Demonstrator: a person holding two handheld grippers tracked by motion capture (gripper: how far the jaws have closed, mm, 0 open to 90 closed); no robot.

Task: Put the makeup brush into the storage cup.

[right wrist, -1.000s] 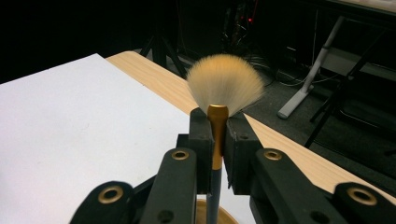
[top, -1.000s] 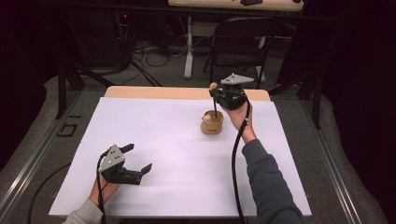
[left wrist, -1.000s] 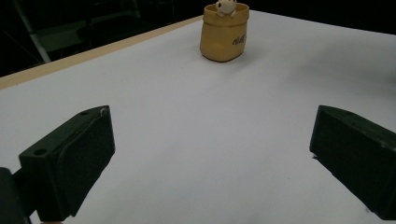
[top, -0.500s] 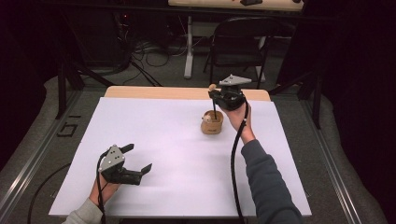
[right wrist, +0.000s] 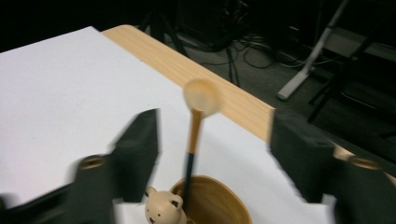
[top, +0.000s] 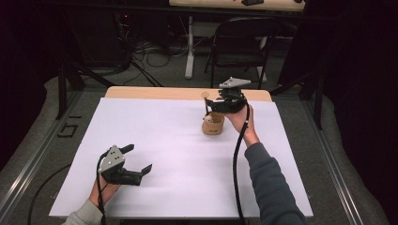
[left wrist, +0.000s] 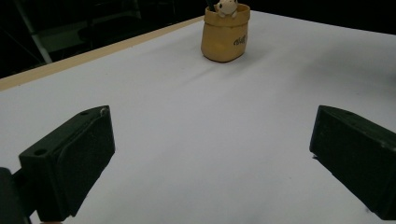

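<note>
The spoon (right wrist: 201,100) looks wooden with a dark lower handle. The cup (left wrist: 225,33) is smooth, matt tan ceramic. A matt white sheet covers the pale wood surface (top: 155,93).

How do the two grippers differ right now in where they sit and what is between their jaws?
The right gripper is held up over the tan cup near the table's far edge; the left gripper sits low at the near edge. The right gripper's jaws have just been opening and stand apart from the wooden spoon that stands upright in the cup between them; the left gripper's jaws have bare white table between them. Both are open and grip nothing.
</note>
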